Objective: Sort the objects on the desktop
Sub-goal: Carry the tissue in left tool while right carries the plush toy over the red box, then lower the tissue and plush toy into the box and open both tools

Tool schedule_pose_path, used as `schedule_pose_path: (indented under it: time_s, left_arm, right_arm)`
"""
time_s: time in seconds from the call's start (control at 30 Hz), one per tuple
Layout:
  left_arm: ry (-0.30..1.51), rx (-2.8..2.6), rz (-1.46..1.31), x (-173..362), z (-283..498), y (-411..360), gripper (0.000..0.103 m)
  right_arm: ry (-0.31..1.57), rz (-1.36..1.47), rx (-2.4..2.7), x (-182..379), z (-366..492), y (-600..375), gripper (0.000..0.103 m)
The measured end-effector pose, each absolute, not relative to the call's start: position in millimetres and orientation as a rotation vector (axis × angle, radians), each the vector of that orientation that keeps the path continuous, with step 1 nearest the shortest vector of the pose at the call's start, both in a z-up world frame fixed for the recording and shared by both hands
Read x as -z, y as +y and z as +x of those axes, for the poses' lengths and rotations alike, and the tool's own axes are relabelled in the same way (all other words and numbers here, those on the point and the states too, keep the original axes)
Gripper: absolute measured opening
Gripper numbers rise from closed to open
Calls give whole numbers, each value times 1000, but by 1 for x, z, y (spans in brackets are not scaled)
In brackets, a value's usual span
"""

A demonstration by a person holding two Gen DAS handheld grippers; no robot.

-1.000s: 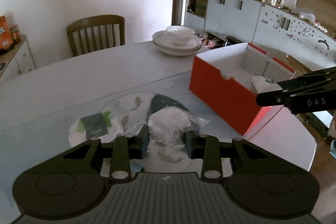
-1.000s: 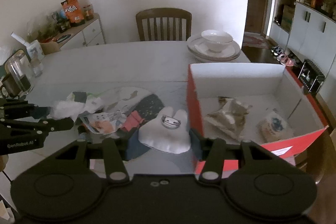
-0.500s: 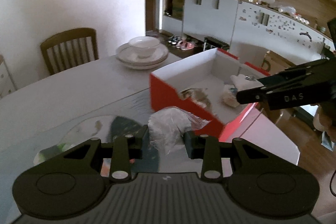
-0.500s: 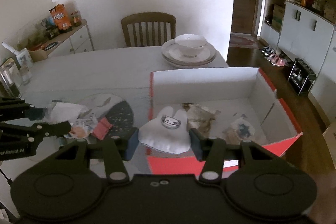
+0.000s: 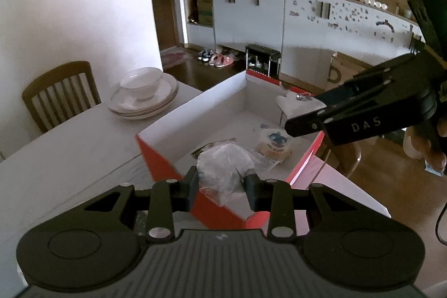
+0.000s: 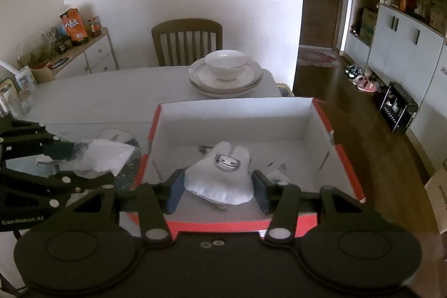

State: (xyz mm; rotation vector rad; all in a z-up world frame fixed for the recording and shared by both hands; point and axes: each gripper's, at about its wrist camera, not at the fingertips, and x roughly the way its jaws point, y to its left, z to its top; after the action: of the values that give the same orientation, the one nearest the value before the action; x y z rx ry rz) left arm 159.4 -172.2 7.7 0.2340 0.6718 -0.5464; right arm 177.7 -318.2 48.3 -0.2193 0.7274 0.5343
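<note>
Two pairs of tongs are poised over a red cardboard box with a white inside (image 6: 178, 127), which sits open on the pale desk (image 6: 111, 99) at its near corner. Behind the box stands a white bowl on stacked white plates (image 6: 226, 71), and past that a brown wooden slat-back chair (image 6: 187, 39) against the wall. Left of the box, on the desk, lies a round patterned glass mat (image 6: 117, 134). Inside the box rest a small round packet with a blue print (image 5: 275, 143) and a crumpled brownish wrapper, mostly hidden behind what the tongs carry.

The left tongs (image 5: 222, 187) are closed tight on a crumpled clear plastic bag with white contents (image 5: 223, 168), held just above the box's near red wall and angled downward; seen from the right wrist camera, they (image 6: 92, 171) reach in from the left edge with the bag beside the box's left wall. The right tongs (image 6: 218, 190), partly closed, clamp a white rabbit-shaped soft badge with a metal pin on it (image 6: 222, 175) over the box's interior, also tilted downward. A person's fingers (image 5: 430, 150) wrap the right tongs' handle at the edge of the left wrist view.
</note>
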Motion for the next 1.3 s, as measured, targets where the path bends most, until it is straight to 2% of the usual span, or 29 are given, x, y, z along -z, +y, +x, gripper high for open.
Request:
schedule_pose_path:
  time_s: [0.57,1.3]
  left_arm:
    - [828,576,289,20,218,-236,33]
    - [1096,574,312,66,278,-266,33]
  right_arm:
    - [744,-240,-550,-37,254,-347,51]
    - [941,-248,-568,23,341,-309,51]
